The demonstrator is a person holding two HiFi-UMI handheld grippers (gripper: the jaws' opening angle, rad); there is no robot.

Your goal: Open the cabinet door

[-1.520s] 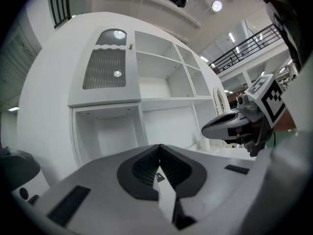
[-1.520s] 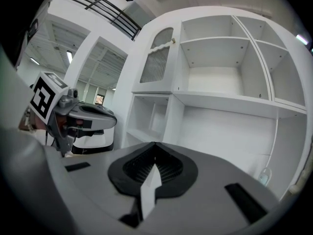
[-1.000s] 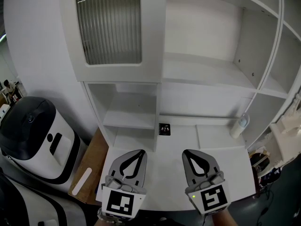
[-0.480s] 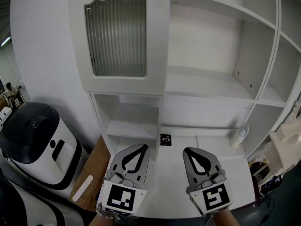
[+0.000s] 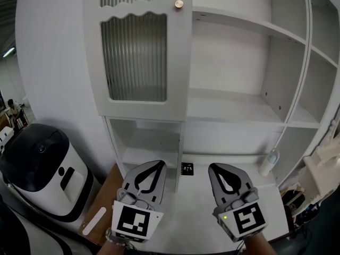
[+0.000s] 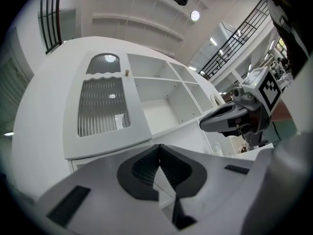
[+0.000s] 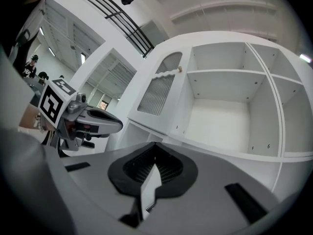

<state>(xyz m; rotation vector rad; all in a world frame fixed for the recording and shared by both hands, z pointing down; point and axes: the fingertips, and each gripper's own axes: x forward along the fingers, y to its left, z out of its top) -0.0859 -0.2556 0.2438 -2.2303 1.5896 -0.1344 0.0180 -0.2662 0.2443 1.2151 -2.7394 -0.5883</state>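
Both have risen: the left claw (image 5: 154,166) and right claw (image 5: 220,169), shut and empty, sit below the closed cabinet door (image 5: 138,52), whose knob (image 5: 179,3) lies high ahead, slightly nearer the left.

Cabinet door (image 5: 141,52): upper panel cut off by the head view's top edge.
Black card (image 5: 186,168), below the door: markings too small to read.
Person (image 5: 13,112), far left of the door: tiny, indistinct.
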